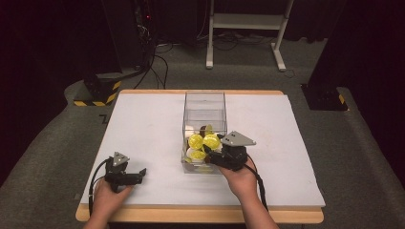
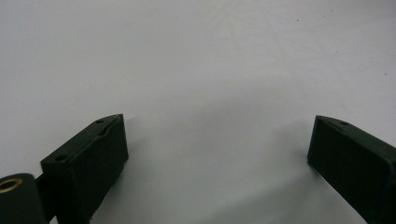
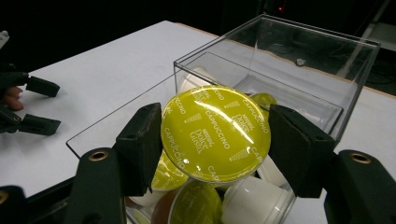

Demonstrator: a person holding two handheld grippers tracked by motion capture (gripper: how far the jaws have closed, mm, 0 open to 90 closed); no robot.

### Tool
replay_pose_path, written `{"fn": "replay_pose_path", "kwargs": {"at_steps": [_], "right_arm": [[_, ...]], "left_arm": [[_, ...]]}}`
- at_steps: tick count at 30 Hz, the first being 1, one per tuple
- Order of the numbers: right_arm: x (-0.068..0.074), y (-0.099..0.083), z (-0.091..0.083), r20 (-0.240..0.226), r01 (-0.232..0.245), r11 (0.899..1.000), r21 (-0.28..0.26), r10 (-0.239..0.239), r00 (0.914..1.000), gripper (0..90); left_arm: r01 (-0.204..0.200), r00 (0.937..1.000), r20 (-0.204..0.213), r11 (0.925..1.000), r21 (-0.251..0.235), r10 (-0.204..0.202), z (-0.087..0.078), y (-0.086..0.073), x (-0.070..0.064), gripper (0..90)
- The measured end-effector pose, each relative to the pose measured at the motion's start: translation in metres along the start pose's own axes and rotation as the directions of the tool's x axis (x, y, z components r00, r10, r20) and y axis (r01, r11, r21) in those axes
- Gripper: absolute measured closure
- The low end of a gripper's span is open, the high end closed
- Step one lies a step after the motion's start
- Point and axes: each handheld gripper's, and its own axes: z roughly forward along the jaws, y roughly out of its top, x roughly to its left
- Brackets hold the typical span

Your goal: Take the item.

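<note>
The right gripper [image 3: 215, 140] sits at the centre of the right gripper view with its two black jaws pressed against opposite edges of a yellow-lidded capsule [image 3: 215, 133], clamped on it just above the clear plastic box [image 3: 299, 51] that runs toward the upper right of that frame. In the high view this capsule [image 1: 211, 140] sits right of centre, over the near end of the box [image 1: 204, 98], where more yellow and white capsules [image 1: 196, 153] lie heaped. The capsule looks light, a thin-walled cup with a glossy foil lid printed "cappuccino"; I judge the foil slick and easily dented, so the rigid rim, where the jaws now bear, seems the safest hold, with only modest squeeze. The left gripper [image 1: 125, 176] rests at the lower left of the high view on the white table [image 1: 143, 124], its jaws wide apart over bare surface, holding nothing.
</note>
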Motion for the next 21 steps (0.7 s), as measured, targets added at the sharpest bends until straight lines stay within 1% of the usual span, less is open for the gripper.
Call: {"fn": "replay_pose_path", "kwargs": {"at_steps": [6,21], "right_arm": [[-0.006,-0.002,-0.005,0.012,-0.004,1.000,-0.004,0.004,0.9999,37.8],[-0.023,-0.007,-0.020,0.055,-0.036,0.999,-0.019,0.037,0.9978,37.8]], "left_arm": [[0.000,1.0000,0.000,1.0000,0.000,0.000,0.000,0.000,0.000,5.0],[0.000,1.0000,0.000,1.0000,0.001,0.000,0.000,0.000,0.000,5.0]]}}
